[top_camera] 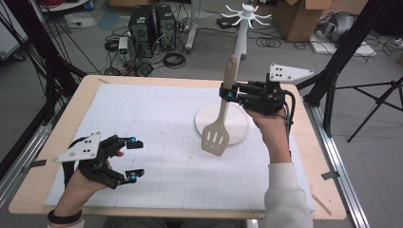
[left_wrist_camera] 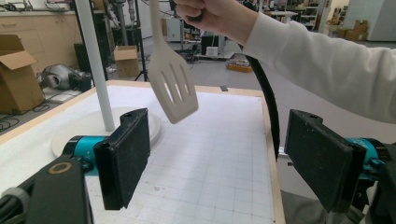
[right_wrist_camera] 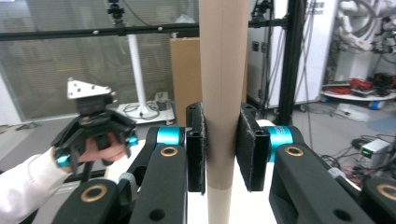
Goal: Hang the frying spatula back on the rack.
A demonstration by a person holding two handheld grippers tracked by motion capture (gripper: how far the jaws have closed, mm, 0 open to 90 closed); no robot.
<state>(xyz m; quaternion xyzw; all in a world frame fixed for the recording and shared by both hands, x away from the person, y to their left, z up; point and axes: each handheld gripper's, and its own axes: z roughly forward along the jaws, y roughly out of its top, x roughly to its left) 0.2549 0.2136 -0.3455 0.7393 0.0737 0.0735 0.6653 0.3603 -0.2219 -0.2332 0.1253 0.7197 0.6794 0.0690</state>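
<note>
- Spatula: one cream-coloured slotted plastic spatula with a tan wooden handle [top_camera: 219, 123] hangs in the air right of centre in the high view, blade down and handle up, slightly tilted. Its blade shows three slots in the left gripper view [left_wrist_camera: 172, 88].
- Right claw [top_camera: 227, 92]: one, clenched on the spatula's handle. In the right gripper view its two black pads [right_wrist_camera: 198, 144] press the tan handle [right_wrist_camera: 223, 93] from both sides.
- Left claw [top_camera: 134, 159]: one, released and holding nothing, at the lower left of the high view, low over the white mat. In the left gripper view its two black pads [left_wrist_camera: 126, 154] stand wide apart.
- Stand: one white hook stand with a round base [top_camera: 237, 118] and upright pole sits on the bench right of centre, just behind the spatula's blade in the high view. Its ring of hooks is at the top centre of the frame.
- Bench: one light wooden bench [top_camera: 90, 83] covered by one white gridded mat [top_camera: 157, 133].
</note>
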